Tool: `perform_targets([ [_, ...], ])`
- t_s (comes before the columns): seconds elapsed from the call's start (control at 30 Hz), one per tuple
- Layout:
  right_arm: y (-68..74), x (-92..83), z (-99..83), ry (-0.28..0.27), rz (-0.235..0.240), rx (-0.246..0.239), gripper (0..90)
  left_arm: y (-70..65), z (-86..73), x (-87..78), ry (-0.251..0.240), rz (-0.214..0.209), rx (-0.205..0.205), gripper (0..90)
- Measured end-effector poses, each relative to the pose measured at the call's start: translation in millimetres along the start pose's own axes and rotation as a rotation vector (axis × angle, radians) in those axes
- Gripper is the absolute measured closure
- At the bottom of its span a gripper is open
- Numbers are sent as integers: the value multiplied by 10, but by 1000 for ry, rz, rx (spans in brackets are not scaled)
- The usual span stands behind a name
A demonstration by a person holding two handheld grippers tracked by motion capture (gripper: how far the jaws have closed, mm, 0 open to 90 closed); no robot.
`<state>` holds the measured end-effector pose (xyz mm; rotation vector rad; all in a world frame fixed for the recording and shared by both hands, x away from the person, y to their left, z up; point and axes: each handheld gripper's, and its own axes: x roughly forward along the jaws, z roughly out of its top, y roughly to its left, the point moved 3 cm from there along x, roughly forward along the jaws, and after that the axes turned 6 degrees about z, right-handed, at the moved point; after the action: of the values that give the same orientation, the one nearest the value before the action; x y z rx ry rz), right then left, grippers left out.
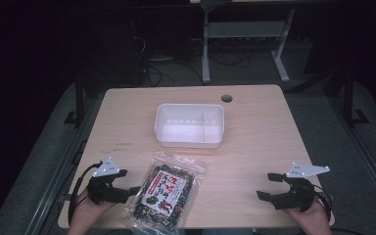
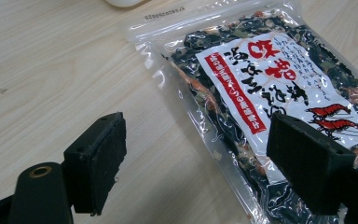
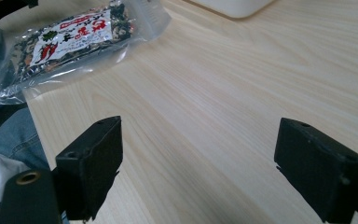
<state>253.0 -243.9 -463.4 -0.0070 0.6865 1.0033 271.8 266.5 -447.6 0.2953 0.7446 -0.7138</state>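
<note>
At the table's (image 1: 254, 122) near edge lay the snack packet (image 1: 165, 191) (clear plastic, red-and-white label), just beside the left gripper (image 1: 127, 183), whose jaws gaped wide and empty; the right gripper (image 1: 267, 186), well apart, also stood open.

A pale wooden desk (image 1: 254, 132) with rounded corners stands on a grey carpeted floor (image 1: 323, 117); a round cable hole (image 1: 226, 98) sits near its far edge. Beyond it, at the far side, the white metal legs of a second desk (image 1: 205, 54) rise from the floor, with dark cables (image 1: 176, 68) trailing around them. The room behind is dim, its far left nearly black.
</note>
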Motion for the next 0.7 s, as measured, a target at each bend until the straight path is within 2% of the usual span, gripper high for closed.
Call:
perform_targets([
  [0.1,33,45,52,-4,19,-1,146,-5,2,3,0,-4,-4,203],
  [0.27,89,133,100,4,33,-6,146,-33,47,-30,-32,-4,-14,207],
  [0.47,116,227,183,8,50,-13,146,-54,35,-9,-13,-10,-1,225],
  [0.7,108,387,315,54,68,-13,146,-82,41,15,-5,-44,16,316],
])
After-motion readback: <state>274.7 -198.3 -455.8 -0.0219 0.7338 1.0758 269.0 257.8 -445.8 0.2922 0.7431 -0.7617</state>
